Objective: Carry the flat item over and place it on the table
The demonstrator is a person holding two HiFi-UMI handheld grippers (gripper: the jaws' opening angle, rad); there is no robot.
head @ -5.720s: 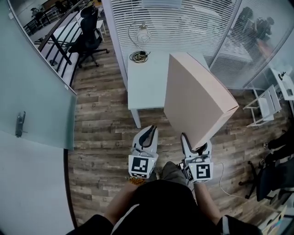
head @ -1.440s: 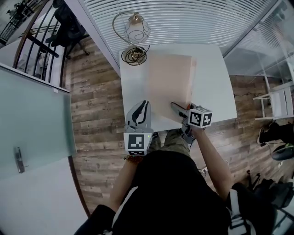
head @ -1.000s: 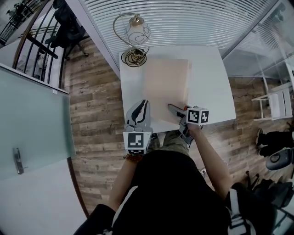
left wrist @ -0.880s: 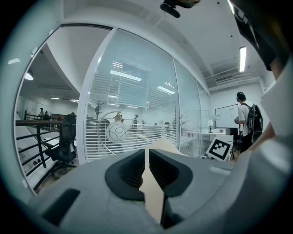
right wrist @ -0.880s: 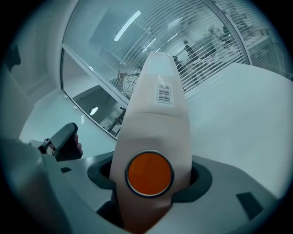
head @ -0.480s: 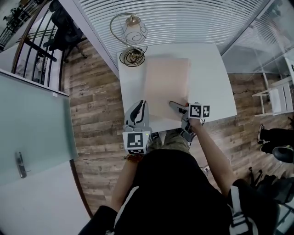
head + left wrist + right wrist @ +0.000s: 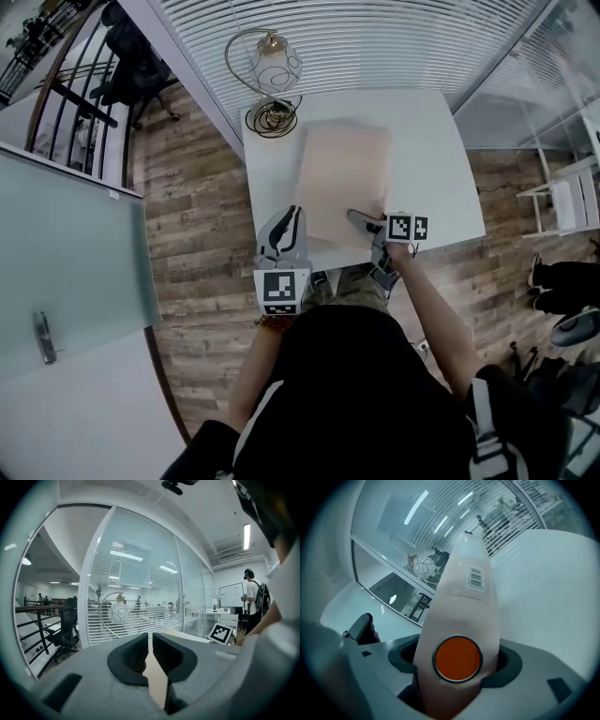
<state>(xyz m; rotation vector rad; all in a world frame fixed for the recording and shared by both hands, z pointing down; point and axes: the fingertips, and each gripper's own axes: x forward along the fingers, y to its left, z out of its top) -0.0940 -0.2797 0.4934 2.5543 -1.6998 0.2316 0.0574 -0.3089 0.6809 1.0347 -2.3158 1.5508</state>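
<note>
Where the flat box (image 7: 342,183) lies: flat on the white bench (image 7: 427,159), down its middle, with the long sides running from the near edge toward the far edge. The near end reaches the bench's near edge and the far end stops short of the far edge.
Flat box, surface: pale pinkish-beige card. The right gripper view shows a round orange sticker (image 7: 457,658) on the end nearest the camera and a barcode label (image 7: 474,577) farther along.
Right hand-held gripper (image 7: 361,221): at the box's near right corner, by the bench's near edge. The end of the box stands between its jaws with the pads lying against both sides, and the jaws have just been opening a little.
Left hand-held gripper (image 7: 292,214): at the bench's near edge, just beside the box's near left corner. Its jaws are pressed together with nothing between them, and the beige box shows beyond the narrow slit. Whether it touches the box cannot be told.
Lamp (image 7: 275,64): wire hoop with a pale globe, at the bench's far left corner.
Coiled cord (image 7: 273,117): on the bench at that same corner, apart from the box.
Surroundings: wood plank floor (image 7: 197,234) around the bench, and a slatted blind (image 7: 375,42) behind its far edge.
</note>
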